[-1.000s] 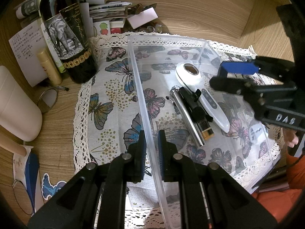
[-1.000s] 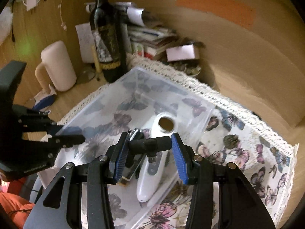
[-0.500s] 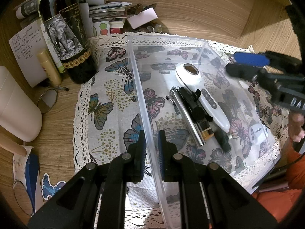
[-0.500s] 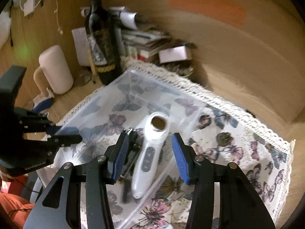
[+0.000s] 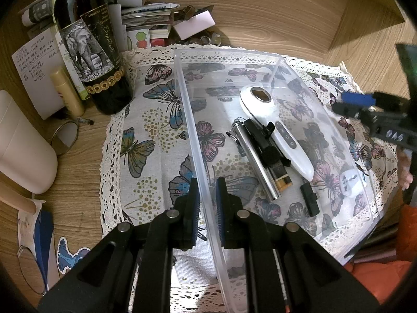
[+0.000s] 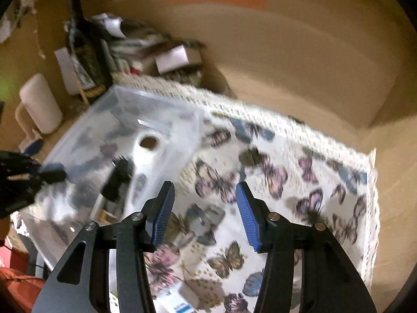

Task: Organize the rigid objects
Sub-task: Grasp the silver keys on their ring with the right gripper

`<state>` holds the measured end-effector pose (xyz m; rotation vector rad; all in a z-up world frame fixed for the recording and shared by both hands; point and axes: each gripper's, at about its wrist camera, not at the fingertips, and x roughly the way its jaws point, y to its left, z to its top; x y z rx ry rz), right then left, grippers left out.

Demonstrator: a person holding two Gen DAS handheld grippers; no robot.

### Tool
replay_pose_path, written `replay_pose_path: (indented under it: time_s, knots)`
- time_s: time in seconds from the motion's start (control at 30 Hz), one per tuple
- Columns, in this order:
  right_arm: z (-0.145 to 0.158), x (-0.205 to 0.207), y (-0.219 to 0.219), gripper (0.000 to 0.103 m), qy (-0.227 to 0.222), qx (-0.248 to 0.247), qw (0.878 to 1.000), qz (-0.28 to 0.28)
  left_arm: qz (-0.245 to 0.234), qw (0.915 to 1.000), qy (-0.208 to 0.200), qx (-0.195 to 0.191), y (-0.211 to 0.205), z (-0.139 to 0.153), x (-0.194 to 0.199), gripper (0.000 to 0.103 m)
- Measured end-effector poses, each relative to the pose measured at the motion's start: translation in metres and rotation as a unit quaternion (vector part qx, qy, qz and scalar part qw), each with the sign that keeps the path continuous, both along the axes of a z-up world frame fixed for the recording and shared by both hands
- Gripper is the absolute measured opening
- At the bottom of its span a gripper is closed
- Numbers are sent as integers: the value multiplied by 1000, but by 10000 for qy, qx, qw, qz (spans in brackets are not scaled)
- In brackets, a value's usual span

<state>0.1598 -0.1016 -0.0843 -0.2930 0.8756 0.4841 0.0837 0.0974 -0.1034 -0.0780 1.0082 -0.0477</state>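
Left tool (image 5: pixel 207 206): I'm clamped on the near side wall of the clear plastic bin (image 5: pixel 323 120), one pad inside and one outside, steadying it on the cloth.
Right tool (image 6: pixel 204 214): fingers spread wide with nothing between them, hanging over the butterfly cloth (image 6: pixel 299 182) just beside the bin; this view is smeared by motion, so fine detail is lost.
Inside the bin: the white handheld device (image 5: pixel 276 130) lies diagonally, touching the black clip-like gadget (image 5: pixel 263 143) and the silver metal tube (image 5: pixel 255 167) beside it.
Also inside: a small black stick (image 5: pixel 309 199) lies on its own near the front, with a small white piece (image 5: pixel 350 184) toward the right corner.
Done so far: I'd say five rigid items are already collected in the bin.
Still out on the cloth: a small white box with blue print (image 6: pixel 179 300) sits near my right tool's base; it looks like a candidate for the next pick, though the blur keeps me from naming it.
Off the cloth: wine bottle (image 5: pixel 91 47), paper clutter (image 5: pixel 146 15) and a cream tube (image 5: pixel 66 91) stand on the table (image 5: pixel 260 7); I can't tell whether they belong to this job.
Progress call: well along, probably not finished.
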Motion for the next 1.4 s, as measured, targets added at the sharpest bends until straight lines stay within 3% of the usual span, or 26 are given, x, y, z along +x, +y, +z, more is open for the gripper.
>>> replay_pose_path:
  time_s: [0.4,0.5,0.6,0.73,0.93,1.4]
  knots:
    - [-68,21,0,46,1008,-270,9945,-15,0,10000,4,1,0,0,0,11]
    - [-69,20,2,41,905,-315,9954,54,-4,10000,0,6,0,0,0,11]
    - [-69,21,4,23,814,-347,9960,110,-1,10000,-1,-6,0,0,0,11]
    - [-68,19,4,22,690,-367,9969,59,-4,10000,2,-2,0,0,0,11]
    - [-56,22,0,22,469,-328,9983,-141,-3,10000,-1,1,0,0,0,11]
    - [26,12,5,22,-531,233,9983,-13,5,10000,-9,1,-1,1,1,11]
